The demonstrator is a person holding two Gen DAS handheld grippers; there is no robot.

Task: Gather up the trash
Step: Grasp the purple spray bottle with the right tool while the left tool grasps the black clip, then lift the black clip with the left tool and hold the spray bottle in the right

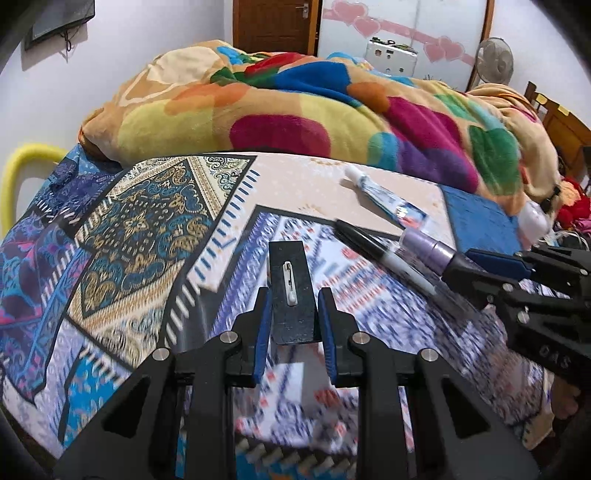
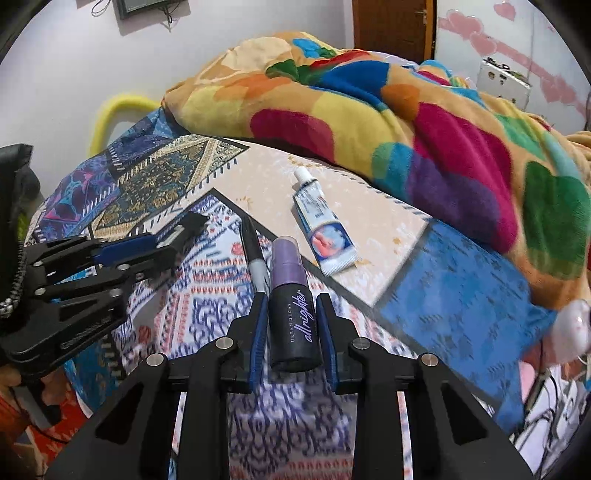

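Note:
My left gripper (image 1: 293, 299) is shut on a flat black badge (image 1: 291, 280) with a white pin clasp, held just above the patterned bedsheet (image 1: 147, 229). My right gripper (image 2: 291, 306) is shut on a small black and purple spray bottle (image 2: 291, 306) labelled "all nighter". A black marker pen (image 2: 255, 251) lies on the sheet just left of the bottle. A small white and blue tube (image 2: 323, 229) lies beyond it. In the left wrist view the right gripper (image 1: 480, 266), bottle (image 1: 428, 247), pen (image 1: 384, 254) and tube (image 1: 388, 203) show at right. The left gripper (image 2: 147, 243) shows at left in the right wrist view.
A bunched multicoloured fleece blanket (image 1: 314, 107) fills the far side of the bed. A blue patch of sheet (image 2: 461, 295) lies at right. A yellow rail (image 1: 22, 166) stands at the bed's left. A wooden door (image 1: 273, 22), a fan (image 1: 495, 62) and a wardrobe stand behind.

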